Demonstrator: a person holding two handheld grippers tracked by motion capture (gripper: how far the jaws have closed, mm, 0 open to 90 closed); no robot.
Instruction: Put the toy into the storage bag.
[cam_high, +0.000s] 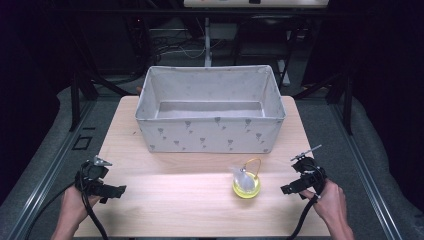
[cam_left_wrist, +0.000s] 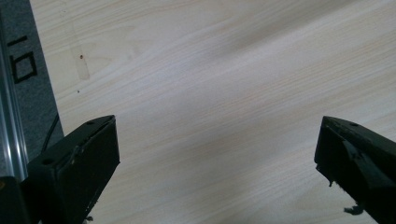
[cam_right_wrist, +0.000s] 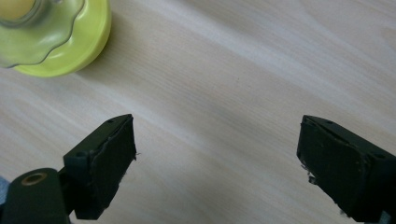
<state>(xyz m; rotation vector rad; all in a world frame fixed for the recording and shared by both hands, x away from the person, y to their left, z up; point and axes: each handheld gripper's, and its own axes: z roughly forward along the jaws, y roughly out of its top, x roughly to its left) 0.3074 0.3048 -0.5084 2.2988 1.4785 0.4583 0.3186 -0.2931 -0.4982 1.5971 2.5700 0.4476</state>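
Low over table (cam_high: 165, 200), both grippers (cam_high: 119, 192) agape.

Bare table (cam_high: 165, 195) in front, fabric box (cam_high: 210, 135) blocking behind, yellow bottle (cam_high: 246, 186) near right hand-held gripper (cam_high: 286, 190)

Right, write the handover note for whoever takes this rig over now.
Left tool: open, holding nothing, low over the bare table at its near left.
Right tool: open, holding nothing, near right, pointing toward the yellow dish with a gap between them.
Things: the yellow dish with its clear part and thin loop handle sits on the table in front of the grey fabric box. The box stands at the middle of the table; I see nothing in it.
Done: nothing gripped yet.
Left: probably grip the dish with the right tool and put it in the box.
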